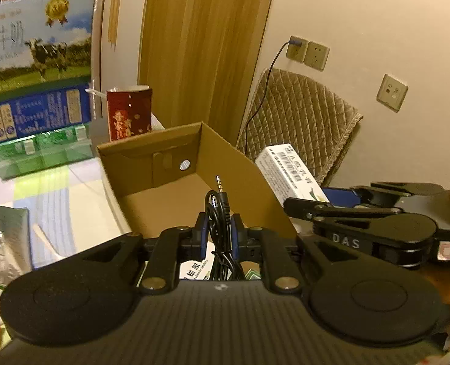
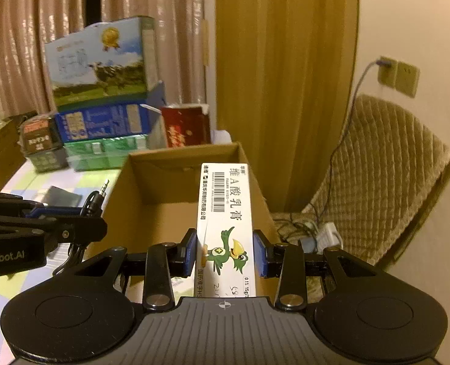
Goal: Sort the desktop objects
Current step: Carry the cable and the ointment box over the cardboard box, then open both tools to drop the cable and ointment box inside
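We see the left gripper (image 1: 219, 237) pinching a coiled black audio cable (image 1: 220, 213), the right gripper (image 2: 225, 254) pinching a long white medicine carton (image 2: 225, 213); the open brown cardboard box (image 2: 179, 158) lies straight ahead of both, carton's long axis pointing into it.

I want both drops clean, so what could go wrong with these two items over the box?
The black audio cable is pinched in a loose coil by the left claw; trailing loops may snag on the cardboard box rim. The medicine carton in the right claw sits near the right wall and might land outside.
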Demonstrator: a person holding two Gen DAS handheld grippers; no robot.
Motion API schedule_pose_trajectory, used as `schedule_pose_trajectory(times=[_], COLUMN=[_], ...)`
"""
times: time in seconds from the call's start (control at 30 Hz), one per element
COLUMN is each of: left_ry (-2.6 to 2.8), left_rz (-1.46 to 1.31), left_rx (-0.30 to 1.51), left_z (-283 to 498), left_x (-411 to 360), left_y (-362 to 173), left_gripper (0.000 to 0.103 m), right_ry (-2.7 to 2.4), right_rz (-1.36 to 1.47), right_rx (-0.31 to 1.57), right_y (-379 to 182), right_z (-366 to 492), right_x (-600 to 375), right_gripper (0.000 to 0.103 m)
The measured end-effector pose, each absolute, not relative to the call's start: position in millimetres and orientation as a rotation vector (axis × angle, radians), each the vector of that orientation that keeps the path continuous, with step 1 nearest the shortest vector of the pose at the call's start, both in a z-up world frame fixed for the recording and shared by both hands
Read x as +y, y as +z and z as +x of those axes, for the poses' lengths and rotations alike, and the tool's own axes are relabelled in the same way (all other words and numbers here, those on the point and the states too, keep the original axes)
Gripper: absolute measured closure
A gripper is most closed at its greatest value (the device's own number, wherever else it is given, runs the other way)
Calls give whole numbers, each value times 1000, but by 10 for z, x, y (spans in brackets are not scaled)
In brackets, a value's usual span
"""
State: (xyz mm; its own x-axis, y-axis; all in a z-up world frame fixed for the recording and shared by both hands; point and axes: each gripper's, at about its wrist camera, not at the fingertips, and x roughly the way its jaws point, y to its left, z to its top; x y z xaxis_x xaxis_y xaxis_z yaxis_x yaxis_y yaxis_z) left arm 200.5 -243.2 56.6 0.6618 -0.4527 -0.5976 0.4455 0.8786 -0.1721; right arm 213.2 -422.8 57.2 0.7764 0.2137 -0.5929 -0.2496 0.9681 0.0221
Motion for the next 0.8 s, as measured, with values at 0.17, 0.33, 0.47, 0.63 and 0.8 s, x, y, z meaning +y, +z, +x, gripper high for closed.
schedule_pose_trajectory(times=[0.17, 0.33, 0.47, 0.63, 0.8], left_ry=[-509, -485, -457, -424, -387], left_rz=[-45, -41, -37, -32, -30], left_rx=[740, 739, 723, 708, 696], left_z=[2166, 2168, 2142, 2073, 1966], left_x=[-2550, -2489, -2369, -2209, -2013], left_y=[349, 316, 382, 464, 536], left_gripper=[83, 80, 80, 76, 71], right_ry=[235, 238, 253, 294, 284], right_rz=[-43, -42, -47, -19, -4], right_rx=[663, 673, 680, 667, 627], right_y=[434, 377, 351, 361, 497], right_z=[2266, 2334, 2354, 2394, 2306], right_x=[-4354, -4386, -4337, -4258, -4215], right_gripper=[68, 68, 68, 63, 50])
